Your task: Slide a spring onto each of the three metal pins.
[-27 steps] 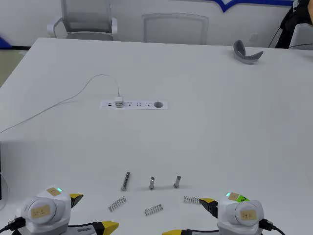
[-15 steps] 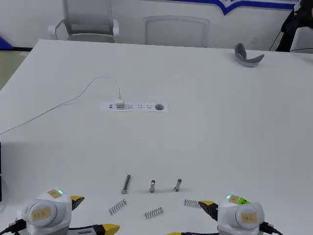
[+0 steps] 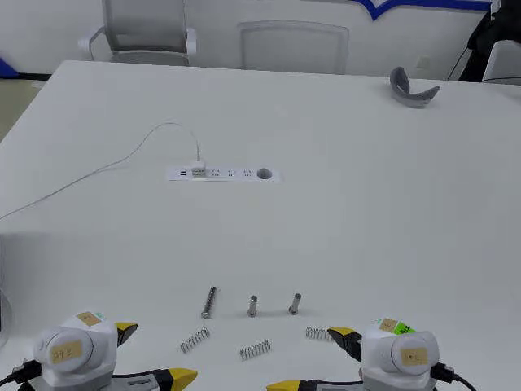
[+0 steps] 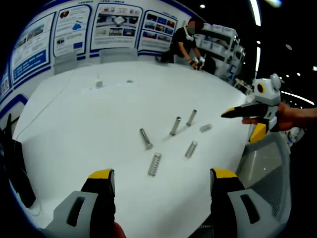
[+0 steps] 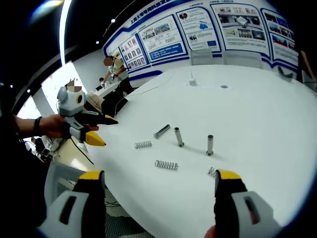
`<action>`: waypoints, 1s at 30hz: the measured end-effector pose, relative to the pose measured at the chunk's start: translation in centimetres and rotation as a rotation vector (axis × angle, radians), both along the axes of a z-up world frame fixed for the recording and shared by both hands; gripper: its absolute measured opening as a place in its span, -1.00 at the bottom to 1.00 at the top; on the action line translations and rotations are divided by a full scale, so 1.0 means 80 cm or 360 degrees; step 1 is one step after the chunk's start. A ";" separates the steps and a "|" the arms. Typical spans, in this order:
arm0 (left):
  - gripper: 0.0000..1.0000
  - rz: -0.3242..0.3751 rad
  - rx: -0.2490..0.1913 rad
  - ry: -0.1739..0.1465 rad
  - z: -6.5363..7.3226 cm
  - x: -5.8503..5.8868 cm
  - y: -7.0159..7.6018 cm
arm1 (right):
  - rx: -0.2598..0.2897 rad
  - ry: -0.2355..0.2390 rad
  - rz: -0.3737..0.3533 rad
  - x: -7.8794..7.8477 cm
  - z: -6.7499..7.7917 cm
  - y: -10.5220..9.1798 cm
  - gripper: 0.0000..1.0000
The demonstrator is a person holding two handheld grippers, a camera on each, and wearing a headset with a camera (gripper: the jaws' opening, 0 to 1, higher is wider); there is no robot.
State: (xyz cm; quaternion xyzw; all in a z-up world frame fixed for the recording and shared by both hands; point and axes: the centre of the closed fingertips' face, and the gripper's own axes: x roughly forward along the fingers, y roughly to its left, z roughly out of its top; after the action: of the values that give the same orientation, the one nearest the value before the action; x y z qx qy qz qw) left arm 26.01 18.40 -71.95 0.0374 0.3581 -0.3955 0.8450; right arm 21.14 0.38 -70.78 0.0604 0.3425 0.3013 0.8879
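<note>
- The left claw (image 3: 155,353) hangs over the near edge of the desk (image 3: 366,228), its jaws spread wide and holding nothing
- The right claw (image 3: 311,359) hangs over the same near edge, likewise spread wide and empty; its upper tip is just beside the right spring (image 3: 317,332), and I cannot tell whether the two touch
- A little further out lie the middle spring (image 3: 255,349) and the left spring (image 3: 194,339), both flat on the desk, apart from each other and from the pins
- Just beyond the springs runs the row of pins: the left pin (image 3: 209,301) lies flat, while the middle pin (image 3: 252,305) and the right pin (image 3: 295,303) seem to stand on their wider ends
- No pin carries a spring, so by my reading the task has not started and all three fittings are left
- The first job looks to be picking up a spring, and the right spring is the closest one to a claw
- The lying left pin will probably need holding or standing up before a spring can slide on
- Further back, well apart from the work, sits a power strip (image 3: 224,173) with a white cable (image 3: 98,169) trailing off to the left
- Near the far right edge rests a grey curved thing (image 3: 411,88), and two chairs (image 3: 146,32) stand behind the desk
</note>
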 end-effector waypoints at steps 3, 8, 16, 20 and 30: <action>0.59 -0.0007 0.0007 0.0003 -0.001 0.006 -0.002 | 0.0003 0.0002 -0.0005 -0.002 0.000 -0.001 0.86; 0.56 -0.0027 0.0016 0.0002 -0.001 0.015 -0.007 | -0.0005 0.0005 0.0008 -0.005 -0.001 0.000 0.85; 0.50 -0.0036 0.0005 0.0016 -0.002 0.039 -0.014 | 0.0005 0.0013 -0.0009 -0.006 0.000 -0.003 0.84; 0.44 -0.0034 0.0010 0.0022 -0.006 0.051 -0.017 | 0.0001 0.0028 -0.0006 -0.009 -0.003 -0.003 0.84; 0.40 -0.0073 0.0025 0.0055 -0.018 0.068 -0.035 | 0.0001 0.0028 -0.0027 -0.007 -0.001 -0.008 0.84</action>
State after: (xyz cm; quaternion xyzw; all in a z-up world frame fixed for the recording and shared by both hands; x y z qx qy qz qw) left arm 31.41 15.63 -73.39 0.0454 0.3750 -0.4124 0.8290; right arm 20.61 -0.24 -70.89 0.0662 0.3496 0.2933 0.8874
